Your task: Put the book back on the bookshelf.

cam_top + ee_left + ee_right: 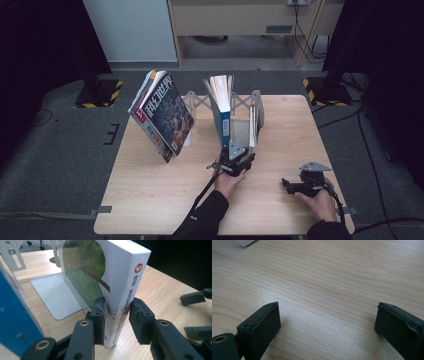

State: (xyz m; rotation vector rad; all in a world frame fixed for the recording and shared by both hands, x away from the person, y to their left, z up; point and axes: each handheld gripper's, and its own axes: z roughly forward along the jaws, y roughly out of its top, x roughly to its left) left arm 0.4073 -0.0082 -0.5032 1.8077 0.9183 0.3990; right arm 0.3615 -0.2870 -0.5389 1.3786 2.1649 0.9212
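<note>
A light wooden desk (pixel 150 200) carries a white metal expanding book rack (pixel 200 102) and three books. The left gripper (pixel 235 162) is closed on the spine of a thin white paperback with a green cover (pixel 117 290), which stands upright at the rack's right end, beside its flat metal bookend plate (pixel 55 297). Just to its left stands a thick blue-spined book (pixel 222 107), pages fanned at the top. A large magazine with a dark illustrated cover (pixel 162 115) leans steeply at the rack's left end.

The right gripper (pixel 300 186) rests on the bare desk, well apart from the books, jaws wide open and holding nothing.

Risks, as a judgement: the grip sits low on the spine, so the paperback could pivot or slip if moved quickly. The leaning magazine looks poorly supported and might slide flat if the rack is jolted.
</note>
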